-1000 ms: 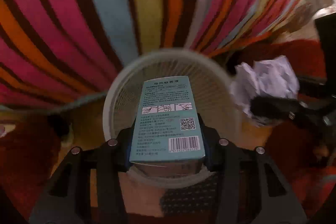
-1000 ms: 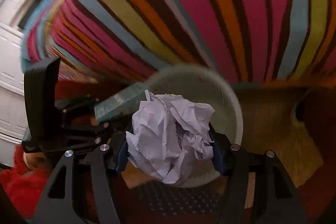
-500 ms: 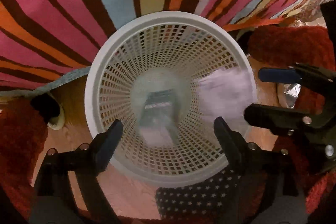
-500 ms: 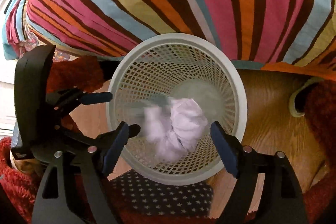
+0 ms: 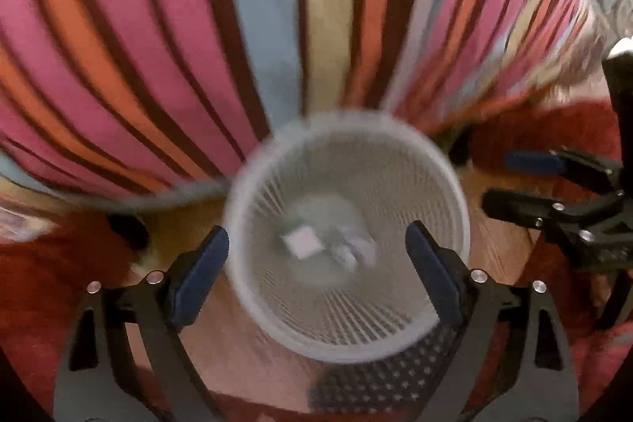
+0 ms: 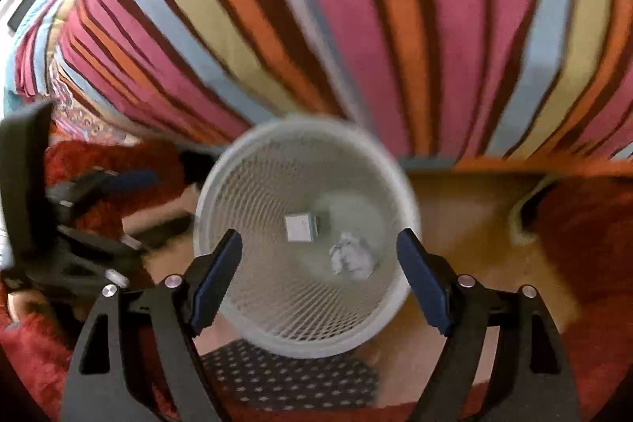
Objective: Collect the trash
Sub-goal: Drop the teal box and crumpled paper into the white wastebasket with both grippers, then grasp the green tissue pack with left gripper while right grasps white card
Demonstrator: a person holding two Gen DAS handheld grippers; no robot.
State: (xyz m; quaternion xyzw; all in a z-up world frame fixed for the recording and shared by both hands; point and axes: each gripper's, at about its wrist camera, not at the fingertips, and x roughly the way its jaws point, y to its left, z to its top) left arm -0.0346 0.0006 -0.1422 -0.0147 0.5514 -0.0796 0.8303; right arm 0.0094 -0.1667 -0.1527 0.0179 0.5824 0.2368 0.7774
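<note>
Left wrist view: my left tongs (image 5: 316,256) stand spread wide over the white mesh basket (image 5: 455,184), nothing between the blue pads (image 5: 201,263). A second ago they pinched the pale blue box; their jaws have just been opening, and the box (image 5: 302,244) now lies on the basket's bottom, blurred. The crumpled paper ball (image 5: 352,250) lies just beside it.

From the right wrist view, my right tongs (image 6: 318,263) are also spread and empty, their jaws having just been opening; a second ago they squeezed the paper ball (image 6: 352,256), which half a second ago was falling. It now rests at the bottom, near the box (image 6: 298,227), which shows a pale end face.

The basket (image 6: 221,180) stands on the wooden floor (image 6: 455,208), touching or close against the striped bedcover (image 6: 356,26), with red rug (image 6: 593,244) on both sides. A star-patterned cloth (image 6: 285,378) lies at the basket's near rim.
</note>
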